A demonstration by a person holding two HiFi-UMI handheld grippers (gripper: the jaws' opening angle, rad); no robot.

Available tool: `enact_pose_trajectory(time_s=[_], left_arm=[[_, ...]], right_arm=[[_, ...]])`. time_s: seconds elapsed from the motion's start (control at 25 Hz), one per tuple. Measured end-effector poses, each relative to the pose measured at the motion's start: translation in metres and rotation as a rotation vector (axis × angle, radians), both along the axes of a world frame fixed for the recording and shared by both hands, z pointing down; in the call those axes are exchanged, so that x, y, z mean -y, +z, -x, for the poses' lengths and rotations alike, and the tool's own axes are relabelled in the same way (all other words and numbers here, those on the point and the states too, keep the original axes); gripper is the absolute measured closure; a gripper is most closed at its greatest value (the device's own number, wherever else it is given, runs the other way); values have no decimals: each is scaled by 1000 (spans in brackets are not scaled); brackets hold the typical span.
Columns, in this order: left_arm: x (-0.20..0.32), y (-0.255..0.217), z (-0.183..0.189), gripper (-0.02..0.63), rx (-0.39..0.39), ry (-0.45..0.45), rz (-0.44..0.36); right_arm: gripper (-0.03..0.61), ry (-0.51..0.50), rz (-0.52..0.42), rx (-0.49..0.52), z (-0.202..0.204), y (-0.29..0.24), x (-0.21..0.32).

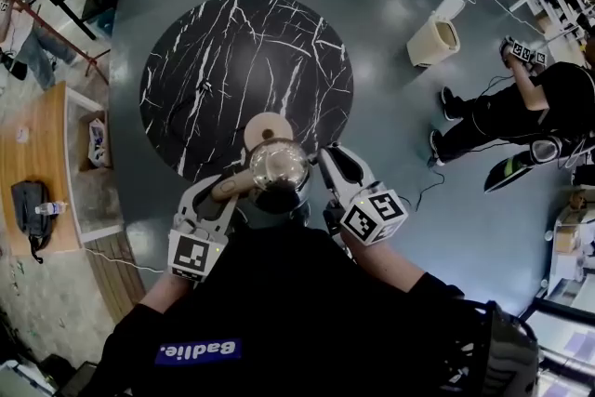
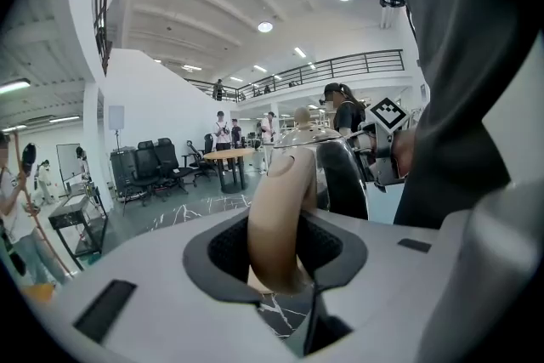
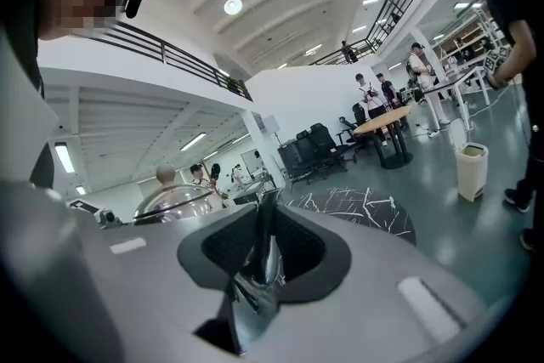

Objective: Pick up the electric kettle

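Left gripper (image 2: 277, 258) clamps the handle (image 2: 280, 187), right gripper (image 3: 255, 255) pinches the shiny spout (image 3: 266, 272); I judge the smooth spout may slip, tipping the electric kettle (image 1: 279, 167)

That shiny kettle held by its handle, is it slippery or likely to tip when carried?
Probably stiff: the kettle has a polished metal body, so it won't flex, though that sheen looks slippery. The left tool clamps the beige handle off to one side, so the kettle may want to swing or tilt.
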State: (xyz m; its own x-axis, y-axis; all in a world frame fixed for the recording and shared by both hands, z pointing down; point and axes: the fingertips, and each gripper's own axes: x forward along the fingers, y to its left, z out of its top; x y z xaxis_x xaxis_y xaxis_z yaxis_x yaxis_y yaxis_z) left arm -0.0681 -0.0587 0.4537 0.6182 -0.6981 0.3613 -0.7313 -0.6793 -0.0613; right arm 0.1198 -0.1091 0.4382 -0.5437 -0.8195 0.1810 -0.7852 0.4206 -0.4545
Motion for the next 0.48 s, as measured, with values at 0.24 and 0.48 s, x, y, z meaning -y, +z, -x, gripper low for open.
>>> enact_pose_trajectory(time_s=[0.24, 0.48], left_arm=[[3, -2, -2, 492, -3, 3, -7], [2, -1, -4, 492, -1, 7, 1]], right_arm=[[508, -3, -16, -10, -3, -4, 2], [508, -2, -15, -11, -4, -4, 1]])
